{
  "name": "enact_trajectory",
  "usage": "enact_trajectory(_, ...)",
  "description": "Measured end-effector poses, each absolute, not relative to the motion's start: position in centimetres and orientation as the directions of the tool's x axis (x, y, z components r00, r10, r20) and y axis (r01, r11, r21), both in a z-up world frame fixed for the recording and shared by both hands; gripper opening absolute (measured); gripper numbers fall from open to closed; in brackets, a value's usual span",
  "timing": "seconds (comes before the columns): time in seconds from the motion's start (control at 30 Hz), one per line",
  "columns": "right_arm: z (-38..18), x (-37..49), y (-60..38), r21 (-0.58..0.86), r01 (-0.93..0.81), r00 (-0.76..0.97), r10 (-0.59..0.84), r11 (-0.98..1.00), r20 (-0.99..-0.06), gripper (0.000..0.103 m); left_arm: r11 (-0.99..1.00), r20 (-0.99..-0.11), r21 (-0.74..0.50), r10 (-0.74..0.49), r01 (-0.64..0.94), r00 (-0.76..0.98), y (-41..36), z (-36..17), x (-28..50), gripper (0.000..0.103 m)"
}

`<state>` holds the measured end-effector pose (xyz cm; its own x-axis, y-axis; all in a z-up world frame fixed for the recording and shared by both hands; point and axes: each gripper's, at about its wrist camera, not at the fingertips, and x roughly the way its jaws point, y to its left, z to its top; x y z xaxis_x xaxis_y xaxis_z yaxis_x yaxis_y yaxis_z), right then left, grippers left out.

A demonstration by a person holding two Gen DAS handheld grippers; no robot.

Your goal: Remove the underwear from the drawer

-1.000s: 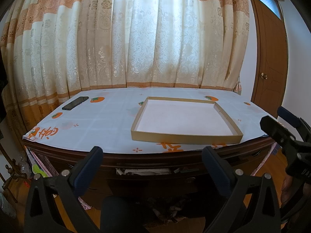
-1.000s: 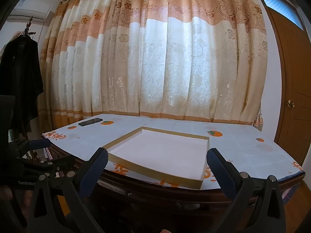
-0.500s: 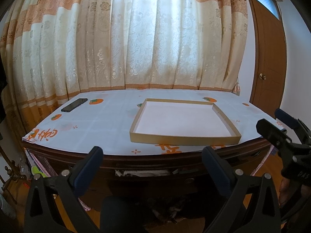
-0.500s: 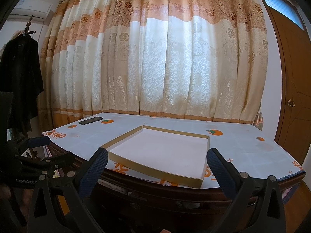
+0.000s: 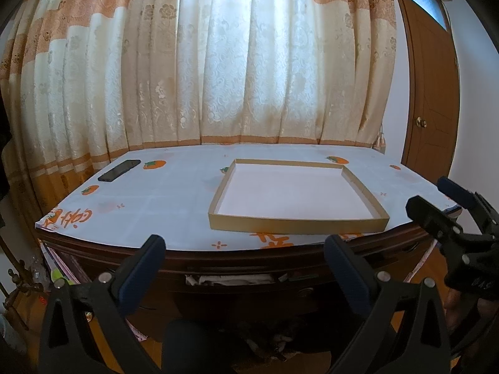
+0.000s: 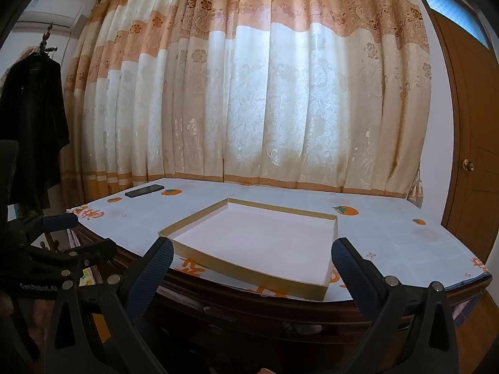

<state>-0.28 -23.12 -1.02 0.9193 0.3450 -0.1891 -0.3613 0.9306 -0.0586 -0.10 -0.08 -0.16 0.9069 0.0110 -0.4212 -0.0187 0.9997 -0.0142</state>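
A dark wooden desk (image 5: 237, 263) covered by a white cloth (image 5: 162, 205) printed with orange fruit stands ahead of both hand-held grippers, backed by floor-length cream-and-orange curtains (image 5: 249, 71), with a brown door (image 5: 432, 118) off to the right. A shallow gold-edged tray (image 5: 296, 222), white inside, lies on the cloth straight ahead of the left gripper (image 5: 244, 251) and just beyond it, while a dark phone (image 5: 119, 170) rests far ahead to its left, near the curtains. The left gripper hovers in front of the desk's edge with its blue-padded fingers (image 5: 142, 269) spread wide and nothing between them. The right gripper (image 6: 251, 255) is likewise spread wide and empty, held before the same edge with the tray just past its fingertips. Below and ahead of the left gripper, the drawer (image 5: 234, 282) under the desktop stands slightly open, and a strip of pale fabric, apparently the underwear (image 5: 230, 279), shows in the gap; neither gripper touches it. Only the left wrist view shows that fabric plainly; in the right wrist view the drawer front is in shadow, with only a small pale patch at its right. Only the right wrist view takes in a dark coat (image 6: 29, 131) hanging far to the left and a wall-mounted air conditioner (image 6: 51, 11) above it. Each view catches the other gripper at its side edge.
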Motion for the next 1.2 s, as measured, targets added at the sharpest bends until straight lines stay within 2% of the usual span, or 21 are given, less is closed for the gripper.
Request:
enact_trajectory(0.23,-2.0,0.6,-22.8,-0.063,-0.396,0.904,0.377,0.916,-0.200,0.103,1.000,-0.436,-0.017,0.010,-0.019,0.900,0.0,-0.7,0.4,0.103)
enact_trajectory(0.43,-3.6,1.6,-22.7,-0.078,-0.447,0.890,0.435,0.891,-0.136,0.103,0.999,-0.455,-0.025,0.008,-0.022,0.890,0.2,-1.5,0.9,0.103)
enact_trajectory(0.63,-5.9,3.9,-21.9,-0.101,-0.452,0.888,0.438,0.886,-0.138,0.103,0.999,-0.477,-0.027,0.015,-0.031,0.879,0.5,-2.7,1.6,0.103)
enact_trajectory(0.87,-8.6,4.9,-21.8,-0.136,-0.430,0.901,0.434,0.892,0.000,0.103,0.999,-0.504,-0.036,0.006,-0.028,0.863,0.8,-3.9,2.4,0.103)
enact_trajectory(1.2,-11.3,6.6,-20.4,-0.187,-0.445,0.884,0.463,0.876,0.063,0.103,0.998,-0.525,-0.054,0.011,-0.046,0.851,1.8,-4.8,3.4,0.103)
